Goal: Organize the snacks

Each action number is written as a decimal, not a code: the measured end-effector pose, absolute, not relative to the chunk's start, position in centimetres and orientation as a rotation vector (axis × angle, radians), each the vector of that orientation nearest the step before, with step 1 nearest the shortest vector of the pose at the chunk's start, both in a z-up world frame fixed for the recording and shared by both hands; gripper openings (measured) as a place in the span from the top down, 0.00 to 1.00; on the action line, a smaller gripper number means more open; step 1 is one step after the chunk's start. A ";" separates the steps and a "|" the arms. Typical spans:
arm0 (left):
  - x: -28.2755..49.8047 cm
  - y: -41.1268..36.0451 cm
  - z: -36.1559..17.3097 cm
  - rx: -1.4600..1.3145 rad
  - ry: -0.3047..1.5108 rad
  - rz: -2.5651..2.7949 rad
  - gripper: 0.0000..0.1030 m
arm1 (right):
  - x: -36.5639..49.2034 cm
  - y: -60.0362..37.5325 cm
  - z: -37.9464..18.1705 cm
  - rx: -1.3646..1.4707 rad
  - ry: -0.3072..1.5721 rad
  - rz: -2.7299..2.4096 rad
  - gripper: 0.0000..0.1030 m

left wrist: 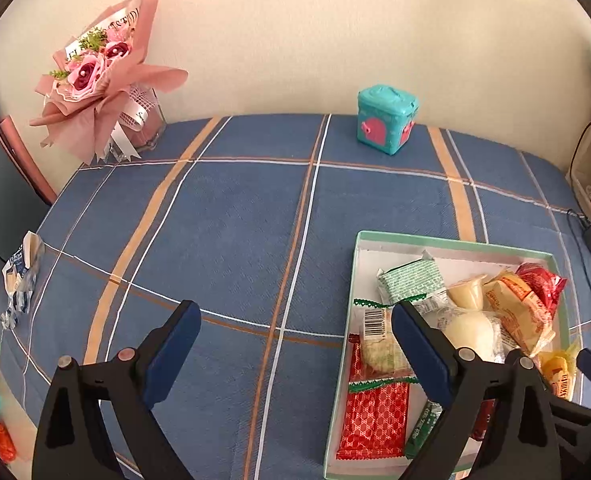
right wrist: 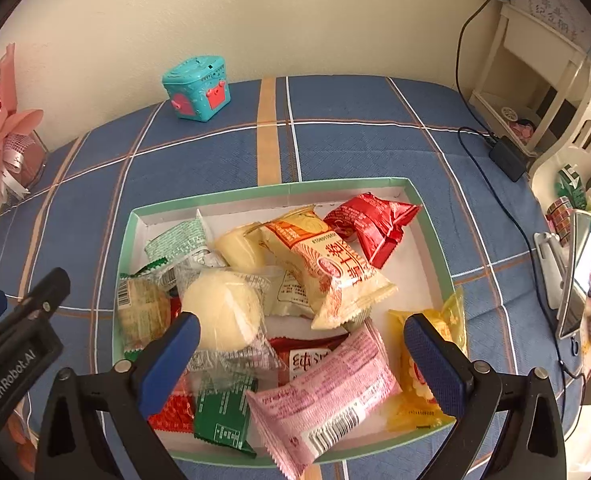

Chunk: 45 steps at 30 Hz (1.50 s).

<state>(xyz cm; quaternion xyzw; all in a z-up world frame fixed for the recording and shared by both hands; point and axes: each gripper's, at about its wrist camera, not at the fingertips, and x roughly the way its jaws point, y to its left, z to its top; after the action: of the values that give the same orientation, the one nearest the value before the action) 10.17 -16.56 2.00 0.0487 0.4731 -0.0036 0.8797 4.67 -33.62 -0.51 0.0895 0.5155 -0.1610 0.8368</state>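
Hovering over the tray (right wrist: pixel 435 236), the right gripper (right wrist: pixel 301 344) has its jaws spread wide with nothing in them, pointing down at the heap of snacks inside. The left gripper (left wrist: pixel 295 340) is just as wide and just as empty, off to the tray's left over bare blue plaid cloth on the counter (left wrist: pixel 215 240).

The snacks all look to be in the tray already: a pink packet (right wrist: pixel 323 396) nearest, a round white bun (right wrist: pixel 223 312) in clear wrap, an orange-and-cream packet (right wrist: pixel 327 276), a red pouch (right wrist: pixel 371 220) at the far corner, a yellow packet (right wrist: pixel 423 404) against the right wall, and green and red flat sachets underneath.

The trouble I'd expect is the pile itself. Packets overlap, so jaws closing on the pink one could catch the bun's loose wrap too and drag two things up together. The wrappers look slick and puffy; a pinch on a corner may slip. The pink packet's near end seems to overhang the tray's front rim, so a nudge could tip it out. The tray looks like light card, and a sideways push might slide it across the cloth.
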 end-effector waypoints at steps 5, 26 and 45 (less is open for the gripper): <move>8.9 -16.4 2.7 0.135 0.901 -0.043 0.06 | 3.4 -32.7 0.0 0.173 1.068 -0.330 0.00; 5.1 -15.3 2.7 0.148 0.932 -0.094 0.06 | -0.7 -30.8 0.6 0.168 1.020 -0.294 0.00; 1.9 -11.0 2.1 0.163 0.981 -0.030 0.06 | -4.0 -29.4 0.6 0.181 0.987 -0.274 0.00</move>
<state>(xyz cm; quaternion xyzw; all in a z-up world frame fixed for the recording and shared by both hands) 1.88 -10.95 2.08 0.0782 0.4704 -0.0144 0.8789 -3.98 -29.41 0.61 0.0865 0.4715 -0.1308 0.8678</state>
